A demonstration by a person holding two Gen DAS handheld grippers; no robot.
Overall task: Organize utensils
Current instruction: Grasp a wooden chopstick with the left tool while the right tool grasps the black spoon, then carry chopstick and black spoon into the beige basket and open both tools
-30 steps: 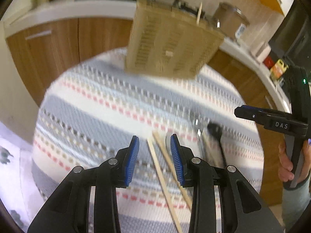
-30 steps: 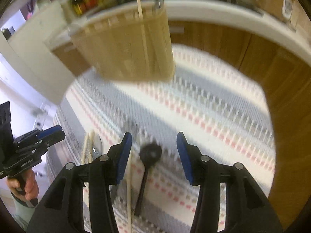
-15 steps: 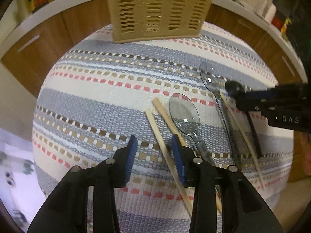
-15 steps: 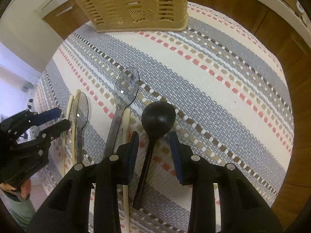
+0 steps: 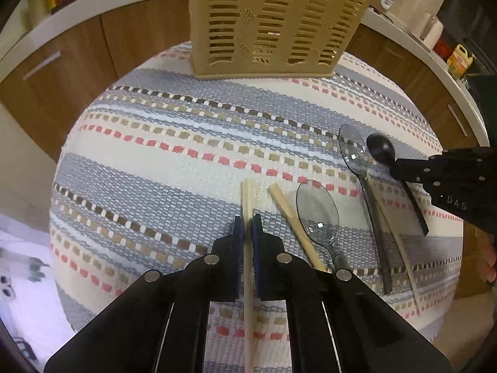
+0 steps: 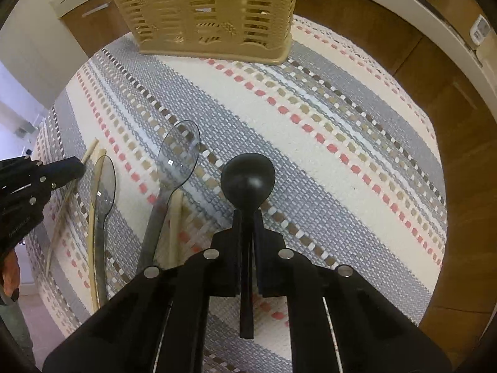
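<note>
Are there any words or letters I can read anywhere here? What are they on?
"DAS": on the right gripper, in the left view.
Faint print on the left gripper, in the right view: too blurred to read.
Labels on the counter bottles: too small to read.

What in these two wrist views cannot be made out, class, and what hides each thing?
- Basket contents: both views, top cut off by the frame edge.
- Near end of the chopstick in the left gripper: left view, frame edge.
- Black spoon handle middle: right view, behind the right gripper.
</note>
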